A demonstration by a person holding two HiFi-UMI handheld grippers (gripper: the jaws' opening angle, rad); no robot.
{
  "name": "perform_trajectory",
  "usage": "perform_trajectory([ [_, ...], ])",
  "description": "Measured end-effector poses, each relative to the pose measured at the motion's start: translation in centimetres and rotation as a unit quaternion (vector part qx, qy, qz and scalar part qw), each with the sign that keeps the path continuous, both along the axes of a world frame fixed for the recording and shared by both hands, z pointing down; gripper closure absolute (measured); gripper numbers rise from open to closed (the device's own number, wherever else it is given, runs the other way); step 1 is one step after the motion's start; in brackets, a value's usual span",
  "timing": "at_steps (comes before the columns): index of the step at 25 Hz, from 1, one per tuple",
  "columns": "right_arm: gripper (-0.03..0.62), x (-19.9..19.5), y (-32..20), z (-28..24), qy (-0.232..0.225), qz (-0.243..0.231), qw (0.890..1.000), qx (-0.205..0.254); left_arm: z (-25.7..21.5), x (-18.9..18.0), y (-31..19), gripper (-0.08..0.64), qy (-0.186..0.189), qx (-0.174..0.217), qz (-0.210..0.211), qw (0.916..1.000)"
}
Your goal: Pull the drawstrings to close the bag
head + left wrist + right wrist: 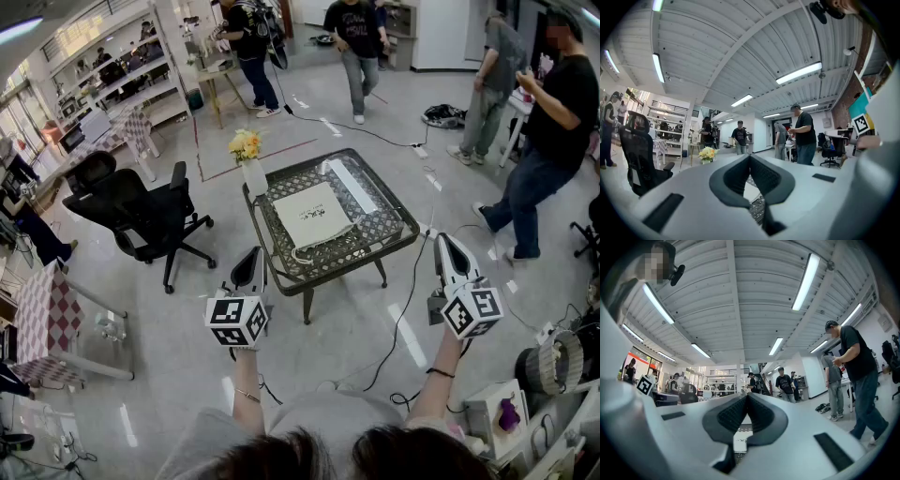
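Pre-grasp: both grippers clenched on nothing, short of the table (375, 255).
The left gripper (249, 265) and right gripper (448, 249) hang off the table's near corners. The bag (312, 214) lies flat mid-table, near-square, so its long axis is hard to call. Its drawstrings (309, 253) trail toward the table's near edge, so the mouth likely faces the person. Open the jaws first, take one cord each, pull apart evenly.

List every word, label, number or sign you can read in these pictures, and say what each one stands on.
None can be read.
Dark print at the centre of the white bag: too small to read.
Cubes on the left tongs and right tongs: black-and-white square patterns only, no letters or numbers.
Pale print on a bystander's black T-shirt: blurred.
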State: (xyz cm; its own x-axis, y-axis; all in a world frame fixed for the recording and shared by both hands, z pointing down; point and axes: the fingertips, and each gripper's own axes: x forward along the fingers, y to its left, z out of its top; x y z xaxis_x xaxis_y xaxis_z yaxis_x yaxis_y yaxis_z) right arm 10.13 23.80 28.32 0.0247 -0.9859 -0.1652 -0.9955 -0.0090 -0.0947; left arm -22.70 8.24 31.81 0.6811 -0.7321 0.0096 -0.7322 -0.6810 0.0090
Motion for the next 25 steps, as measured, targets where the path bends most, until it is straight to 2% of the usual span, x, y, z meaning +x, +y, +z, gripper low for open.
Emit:
perform_trajectory([
  [17, 0.571, 3.1, 0.9, 1.4, 0.007, -0.001, 1.000, -0.009, 0.7, 2.3, 1.5, 0.535, -0.003, 0.002, -0.012, 0.9999],
  [25, 0.571, 2.7, -0.6, 2.9, -0.001, -0.022, 0.999, -0.025, 2.7, 2.1, 1.4, 0.535, -0.012, -0.026, -0.024, 0.9993],
])
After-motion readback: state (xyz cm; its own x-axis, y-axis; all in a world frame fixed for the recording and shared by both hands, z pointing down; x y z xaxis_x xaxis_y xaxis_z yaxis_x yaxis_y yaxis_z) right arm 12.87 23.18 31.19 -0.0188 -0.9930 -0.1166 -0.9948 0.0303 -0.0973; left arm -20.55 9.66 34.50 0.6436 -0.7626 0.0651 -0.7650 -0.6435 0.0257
